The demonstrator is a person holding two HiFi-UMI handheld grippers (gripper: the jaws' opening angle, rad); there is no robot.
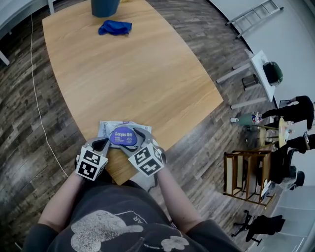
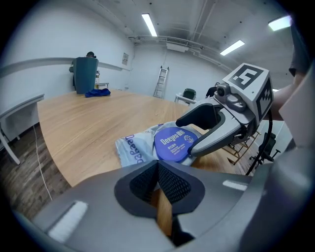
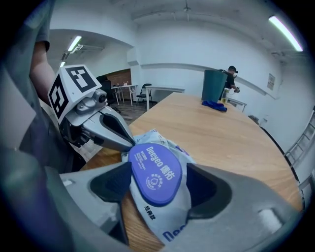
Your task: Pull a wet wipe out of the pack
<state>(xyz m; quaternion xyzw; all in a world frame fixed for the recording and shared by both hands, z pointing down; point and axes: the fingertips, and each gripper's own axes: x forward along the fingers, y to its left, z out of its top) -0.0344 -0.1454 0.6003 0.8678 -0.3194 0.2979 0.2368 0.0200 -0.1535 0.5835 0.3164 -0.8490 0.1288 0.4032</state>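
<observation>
Head view: 1 table [image 1: 128, 74], 1 wet-wipe pack [image 1: 105, 129], 2 grippers, 1 blue cloth [image 1: 114, 27], 1 dark bin [image 1: 105, 7].
- Pack: flat at table's 6 o'clock edge; 1 round blue lid [image 1: 124, 136] facing up.
- Left gripper [image 1: 106, 143]: clenched, nothing between jaws; tip at pack's 9 o'clock side.
- Right gripper [image 3: 156, 197]: released, jaws spread wide either side of lid, pads not pressing.
- Cloth, bin: table's 12 o'clock end, well apart from pack.

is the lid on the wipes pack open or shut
Shut: the round blue lid lies flat against the pack, with no gap showing under its edge.
</observation>
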